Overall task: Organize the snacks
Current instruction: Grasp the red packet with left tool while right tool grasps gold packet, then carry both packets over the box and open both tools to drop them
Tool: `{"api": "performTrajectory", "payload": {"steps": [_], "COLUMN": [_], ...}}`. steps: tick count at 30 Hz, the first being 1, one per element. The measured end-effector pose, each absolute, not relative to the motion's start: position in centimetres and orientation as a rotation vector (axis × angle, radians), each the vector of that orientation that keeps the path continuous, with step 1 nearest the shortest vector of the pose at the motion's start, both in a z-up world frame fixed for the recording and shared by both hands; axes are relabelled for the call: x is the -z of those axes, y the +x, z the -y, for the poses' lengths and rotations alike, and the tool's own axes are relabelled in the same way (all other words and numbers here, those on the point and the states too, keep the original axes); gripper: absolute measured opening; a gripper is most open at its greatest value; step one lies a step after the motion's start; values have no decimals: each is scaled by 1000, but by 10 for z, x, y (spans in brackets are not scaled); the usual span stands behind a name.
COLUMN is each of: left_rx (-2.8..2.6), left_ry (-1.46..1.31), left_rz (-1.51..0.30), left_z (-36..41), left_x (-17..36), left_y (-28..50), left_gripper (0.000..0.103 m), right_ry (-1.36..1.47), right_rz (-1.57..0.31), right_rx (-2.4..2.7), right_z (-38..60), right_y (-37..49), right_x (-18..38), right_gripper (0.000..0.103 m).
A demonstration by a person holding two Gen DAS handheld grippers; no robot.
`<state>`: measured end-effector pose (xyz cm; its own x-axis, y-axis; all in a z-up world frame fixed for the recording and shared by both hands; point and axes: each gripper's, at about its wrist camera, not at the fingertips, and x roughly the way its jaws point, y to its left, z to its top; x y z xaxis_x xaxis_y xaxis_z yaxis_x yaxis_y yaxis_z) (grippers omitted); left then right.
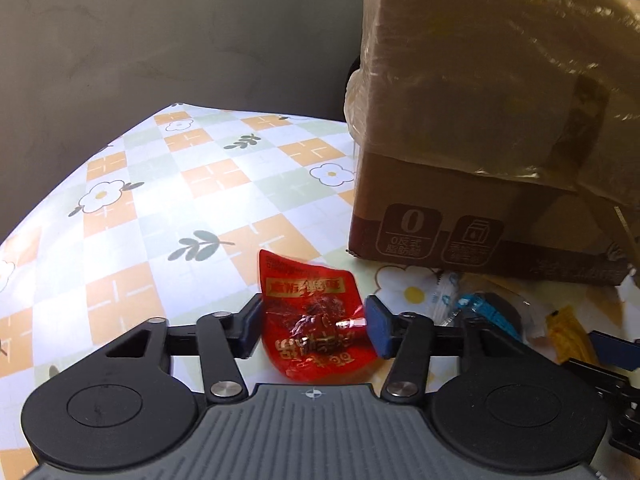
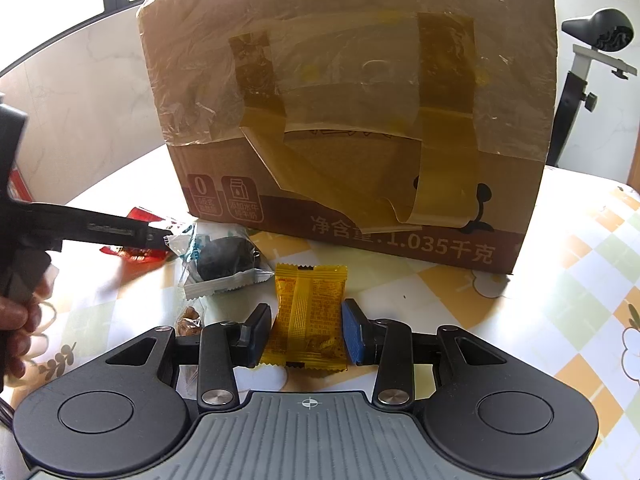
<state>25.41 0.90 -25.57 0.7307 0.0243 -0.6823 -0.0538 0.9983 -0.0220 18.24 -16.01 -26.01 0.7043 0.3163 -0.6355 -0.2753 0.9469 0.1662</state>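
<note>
My left gripper (image 1: 314,328) is open with its jaws on either side of a red snack packet (image 1: 316,320) that lies on the checked tablecloth (image 1: 180,200). My right gripper (image 2: 306,330) is open around a yellow snack packet (image 2: 308,316) on the cloth. The jaws sit close to both packets' edges without squeezing them. A clear packet with a dark round snack (image 2: 222,258) lies left of the yellow one. A small packet of brown bits (image 2: 190,320) lies by the right gripper's left finger. The left gripper (image 2: 160,236) also shows in the right wrist view, over the red packet (image 2: 136,254).
A large taped cardboard box (image 2: 360,120) stands just behind the snacks, also in the left wrist view (image 1: 480,140). A hand (image 2: 16,320) holds the left gripper at the left edge. A grey wall lies beyond the table's far edge. An exercise bike seat (image 2: 604,28) stands at the right.
</note>
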Motion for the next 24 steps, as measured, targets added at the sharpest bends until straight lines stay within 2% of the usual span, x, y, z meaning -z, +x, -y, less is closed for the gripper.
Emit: {"api": "performTrajectory", "payload": {"steps": [9, 24], "left_rx": [11, 137], "left_ry": [-80, -57], "left_rz": [-733, -542], "left_z": [-22, -5], "left_x": [250, 193], "left_y": [214, 181], "left_gripper": [50, 50], "right_ry": [62, 163], "right_rz": [-717, -721], "right_rx": [-330, -299], "right_z": [161, 187], "right_y": [183, 160], "right_x": [260, 238], "right_gripper": [36, 35]}}
